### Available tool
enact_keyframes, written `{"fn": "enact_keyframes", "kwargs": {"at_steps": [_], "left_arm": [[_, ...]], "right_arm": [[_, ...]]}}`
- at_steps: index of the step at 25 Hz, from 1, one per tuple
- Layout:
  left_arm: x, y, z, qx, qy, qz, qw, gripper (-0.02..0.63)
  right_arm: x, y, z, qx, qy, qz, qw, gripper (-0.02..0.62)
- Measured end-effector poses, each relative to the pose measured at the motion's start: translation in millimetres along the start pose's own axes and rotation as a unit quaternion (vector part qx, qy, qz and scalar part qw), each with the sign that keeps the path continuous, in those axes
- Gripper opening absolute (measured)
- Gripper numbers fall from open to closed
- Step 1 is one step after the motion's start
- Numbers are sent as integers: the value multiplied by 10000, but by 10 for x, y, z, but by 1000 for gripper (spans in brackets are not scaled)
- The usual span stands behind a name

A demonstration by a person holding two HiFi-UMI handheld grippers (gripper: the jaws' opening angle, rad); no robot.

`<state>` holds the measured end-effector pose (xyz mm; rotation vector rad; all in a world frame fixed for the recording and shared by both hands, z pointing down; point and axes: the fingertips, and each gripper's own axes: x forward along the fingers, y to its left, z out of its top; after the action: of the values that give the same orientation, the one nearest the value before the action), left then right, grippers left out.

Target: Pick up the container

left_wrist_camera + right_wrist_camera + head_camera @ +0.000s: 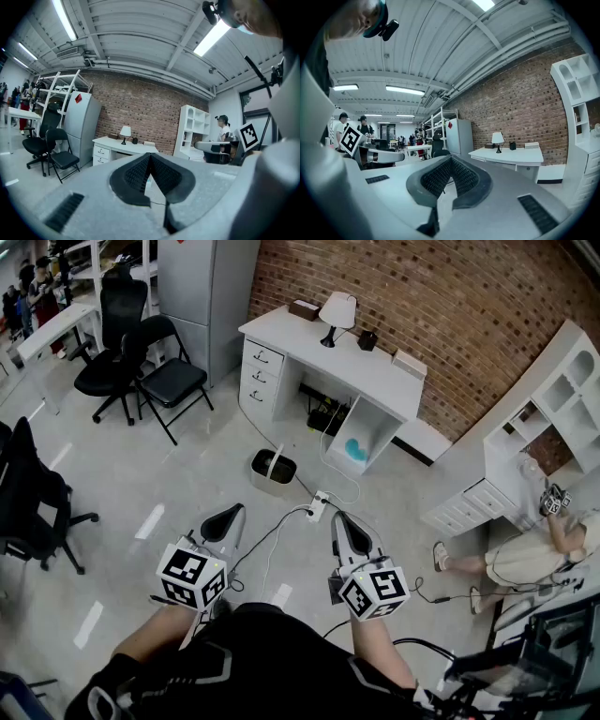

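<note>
Left claw (225, 518) and right claw (349, 527) both pressed together, empty.
The container (273, 472) on the floor looks light and stiff; I'd pinch its thin rim.

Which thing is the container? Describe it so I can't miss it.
Find the white desk against the brick wall. On the floor before its drawers sits the container: a small dark open bin with a white handle, unlike the flat white power strip nearby.
</note>
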<state>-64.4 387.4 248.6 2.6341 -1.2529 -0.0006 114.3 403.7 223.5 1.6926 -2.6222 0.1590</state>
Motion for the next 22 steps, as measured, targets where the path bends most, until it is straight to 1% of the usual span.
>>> {"fn": "enact_keyframes", "kwargs": {"at_steps": [9,13,16,19,22], "left_arm": [[-50,3,-37,-12,-12,-49,10000,7],[-68,72,-39,-113,-45,25,9999,6],[-82,89,-36,-98,-41,52,9999,6],[-66,70,16,-14,-95,-39,9999,6],[-79,-30,53,285,-176,-279,9990,7]], "right_arm": [[-32,5,-51,-86,15,12,10000,8],[-23,24,-89,-34,6,3,10000,8],[-8,47,-66,60,-87,23,9999,8],[42,95,-15,74,-159,204,9996,8],[78,142,-37,-15,-109,240,9997,9]]}}
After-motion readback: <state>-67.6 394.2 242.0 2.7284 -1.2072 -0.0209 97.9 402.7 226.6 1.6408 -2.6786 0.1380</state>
